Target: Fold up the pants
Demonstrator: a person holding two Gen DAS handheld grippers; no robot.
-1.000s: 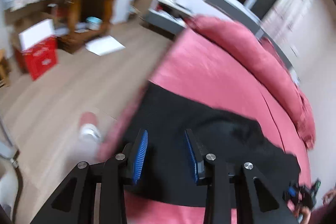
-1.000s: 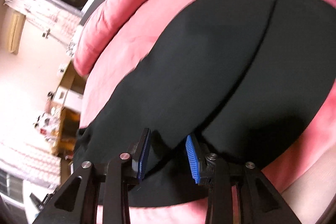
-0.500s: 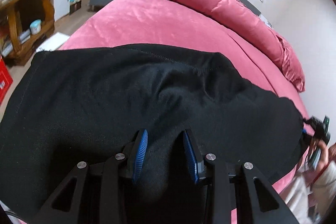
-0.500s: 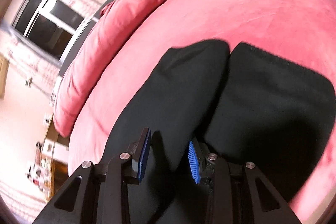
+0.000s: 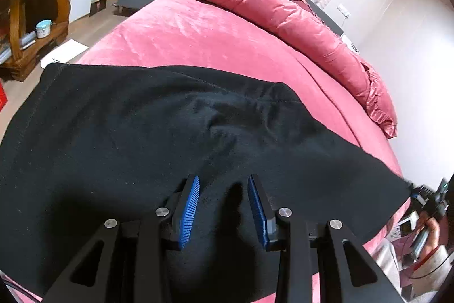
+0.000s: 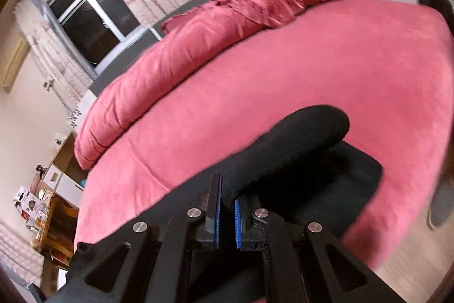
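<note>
Black pants (image 5: 142,132) are spread along the pink bed's (image 5: 198,27) near edge. The right gripper (image 6: 227,213) is closing on a raised fold; the left gripper (image 5: 224,206) is held half open above the cloth.

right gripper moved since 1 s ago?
Yes. The right gripper has risen and tilted up: the pink bed and window now fill its view. Its jaws are closing on a lifted fold of the black pants.

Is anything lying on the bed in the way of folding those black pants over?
Nothing visible. The right gripper, its jaws closing, already pinches a raised fold of the black pants. Beyond it the pink bedspread lies bare up to the rolled duvet at the far edge.
</note>
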